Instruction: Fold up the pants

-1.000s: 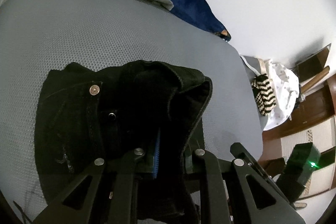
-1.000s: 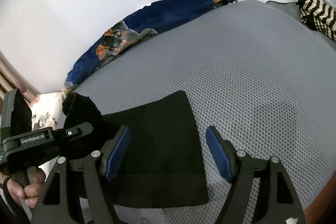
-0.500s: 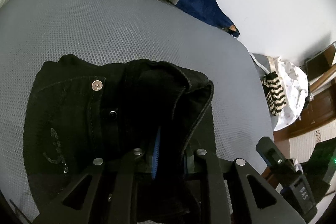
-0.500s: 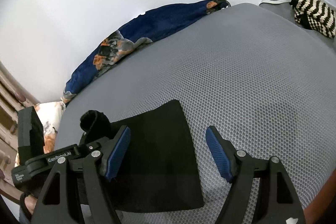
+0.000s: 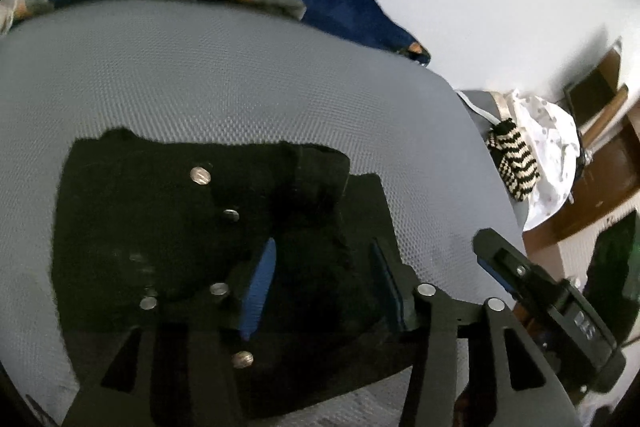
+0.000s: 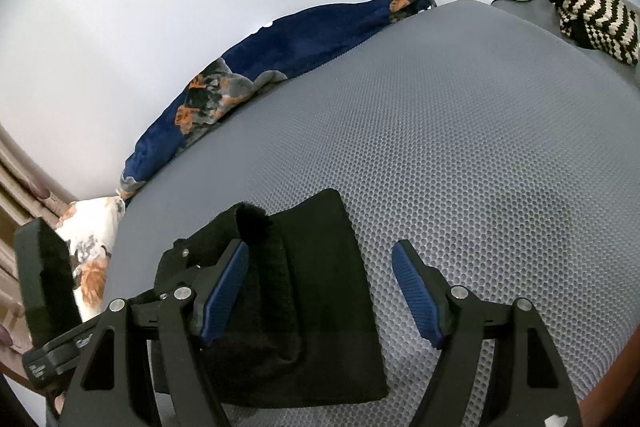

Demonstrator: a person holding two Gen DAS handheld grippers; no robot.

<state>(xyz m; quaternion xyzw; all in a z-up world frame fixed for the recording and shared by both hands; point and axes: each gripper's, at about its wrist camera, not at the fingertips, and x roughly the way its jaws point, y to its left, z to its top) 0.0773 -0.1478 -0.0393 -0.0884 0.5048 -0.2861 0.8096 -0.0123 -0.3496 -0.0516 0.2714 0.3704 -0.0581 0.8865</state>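
**A:** Left claw [image 5: 324, 291], status?

**Me:** Spread. Both blue pads show with a gap between them, and black cloth lies under that gap. I pinch nothing. The frame is blurred, so I cannot tell whether the pads touch the fabric.

**A:** Where are the pants [image 5: 192, 235]?

**Me:** On the grey mesh mattress [image 5: 240, 75], filling the lower middle of the left wrist frame. Waistband end up: one metal button sits left of centre, a smaller stud just below it. A raised fold of waistband stands right of centre, above my pads.

**A:** Right claw [image 6: 320, 291]?

**Me:** Spread wide as well. Its left pad lies against a rumpled ridge of the black fabric; its right pad is over bare mattress, apart from the cloth. The flat folded edge of the pants runs between the two pads, lower centre of that frame.

**A:** Do the claws see each other?

**Me:** Yes. The right one shows at the lower right of the left frame, the left one at the lower left of the right frame, over the pants.

**A:** Surroundings?

**Me:** Blue blanket [image 6: 304, 39] with orange patches along the white wall, upper part of both frames. A black-and-cream striped knit [image 6: 596, 23] at the mattress's far corner, upper right.
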